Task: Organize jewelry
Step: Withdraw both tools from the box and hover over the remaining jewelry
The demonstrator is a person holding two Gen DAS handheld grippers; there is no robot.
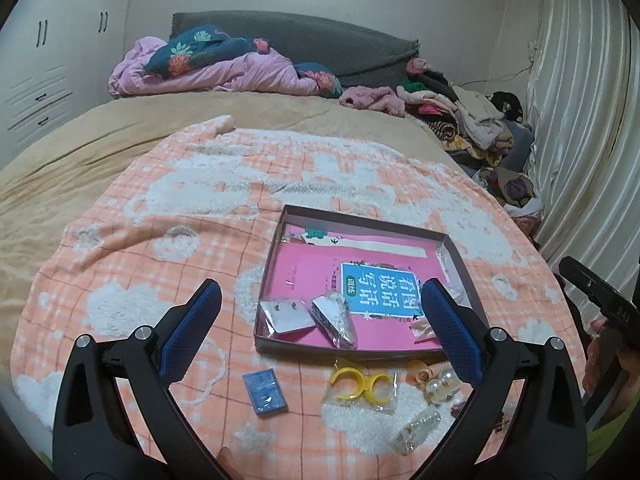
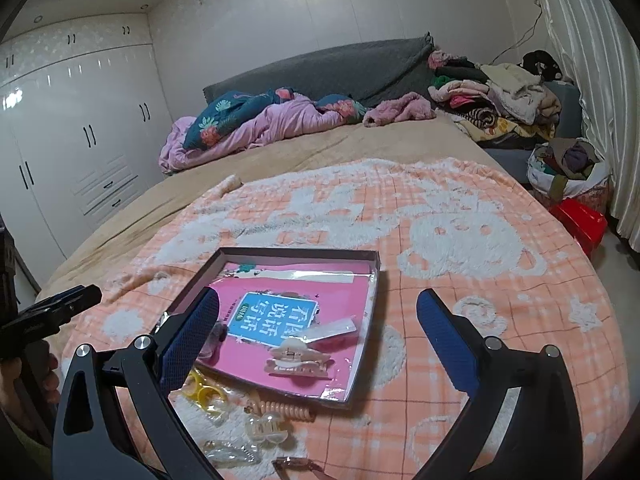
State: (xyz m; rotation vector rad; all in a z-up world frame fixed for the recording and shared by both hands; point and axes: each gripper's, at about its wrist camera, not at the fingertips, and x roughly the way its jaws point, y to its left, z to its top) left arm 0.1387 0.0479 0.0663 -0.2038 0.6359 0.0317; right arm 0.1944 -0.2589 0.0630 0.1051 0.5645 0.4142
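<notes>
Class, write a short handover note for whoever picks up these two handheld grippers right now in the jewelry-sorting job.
Left gripper: open, empty, above the near edge of the box.
Right gripper: open, empty, over the box's near right part.
Done: in the box are two small bagged pieces, a beige hair claw and a flat clear packet.
Left: on the blanket in front of the box are the blue card, bagged yellow rings, clear claw clip, coiled hair tie and a clear clip. Move these in next.

box [image 1: 362, 216] on blanket [image 1: 160, 208]; hair claw [image 2: 298, 358] in box; ring packet [image 1: 360, 390] before box
</notes>
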